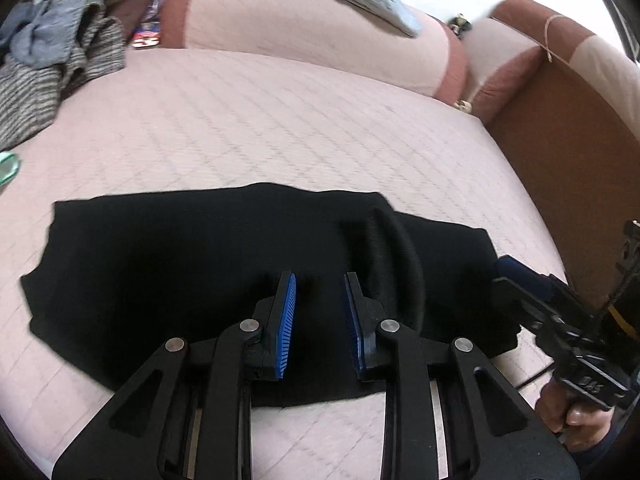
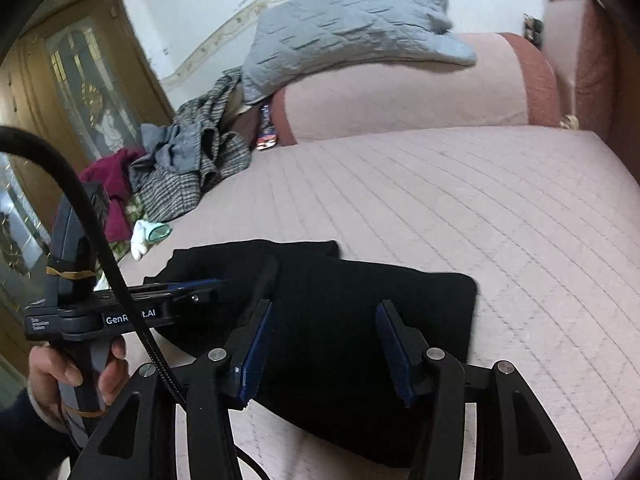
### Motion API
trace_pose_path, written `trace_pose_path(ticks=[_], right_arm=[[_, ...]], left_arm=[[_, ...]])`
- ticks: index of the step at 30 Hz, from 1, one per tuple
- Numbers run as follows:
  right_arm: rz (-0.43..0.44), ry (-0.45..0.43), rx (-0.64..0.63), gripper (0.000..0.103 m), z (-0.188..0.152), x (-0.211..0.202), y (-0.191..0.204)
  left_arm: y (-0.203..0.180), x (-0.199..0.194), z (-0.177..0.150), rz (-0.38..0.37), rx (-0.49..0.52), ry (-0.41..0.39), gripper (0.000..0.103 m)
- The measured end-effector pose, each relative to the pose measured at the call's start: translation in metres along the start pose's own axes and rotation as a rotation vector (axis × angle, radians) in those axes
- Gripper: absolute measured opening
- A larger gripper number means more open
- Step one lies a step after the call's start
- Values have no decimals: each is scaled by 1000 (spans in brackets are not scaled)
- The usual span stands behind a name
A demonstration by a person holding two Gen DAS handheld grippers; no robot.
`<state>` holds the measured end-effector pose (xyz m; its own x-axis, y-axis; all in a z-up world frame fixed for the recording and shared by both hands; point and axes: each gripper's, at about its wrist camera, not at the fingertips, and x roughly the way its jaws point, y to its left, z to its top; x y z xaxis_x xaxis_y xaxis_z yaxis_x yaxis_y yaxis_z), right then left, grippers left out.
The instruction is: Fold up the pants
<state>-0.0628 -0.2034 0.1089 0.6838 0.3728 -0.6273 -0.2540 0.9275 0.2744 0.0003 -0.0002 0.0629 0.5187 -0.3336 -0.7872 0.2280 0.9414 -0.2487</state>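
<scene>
Left wrist view: the black pants (image 1: 240,264) lie folded into a compact block on the pink quilted sofa seat (image 1: 280,128), flat so the layers stack evenly. The left gripper (image 1: 320,312) hovers over their near edge, its tongs apart and holding nothing; a raised crease sits just to its right. The right gripper (image 1: 516,280) reaches in at the pants' right end.

Right wrist view: its own tongs also stand apart above the pants. No containers are visible.

One black pants (image 1: 208,264), two grippers (image 1: 320,304) (image 2: 326,348), one grey quilt (image 2: 352,28).
</scene>
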Motion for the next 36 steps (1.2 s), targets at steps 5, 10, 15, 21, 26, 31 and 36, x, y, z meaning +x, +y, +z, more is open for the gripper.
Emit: trace_pose_path(ticks=[5,10,15,21,26,31,36], right_arm=[[6,47,-14,50,-3,33,14],[42,124,-50,51,-12,65,22],[64,89,-70,50,1,53,33],[144,43,-77,53,20,54,47],[182,45,-153,56,35,75,66],[223,99,-221,59,49,110,83],[240,159,-320,60,65,151,104]], left_arm=[[10,-8,-6,74,-10,-29,23],[24,-14,-11,97,-58,-34,23],[43,-25,-17,137,-107,-50,23],[80,-44,-33,74,-305,-62,23],[120,-61,-49,68,-500,-97,61],[138,-61,-55,86,-598,-87,61],[139,-53,-57,136,-623,-68,61]])
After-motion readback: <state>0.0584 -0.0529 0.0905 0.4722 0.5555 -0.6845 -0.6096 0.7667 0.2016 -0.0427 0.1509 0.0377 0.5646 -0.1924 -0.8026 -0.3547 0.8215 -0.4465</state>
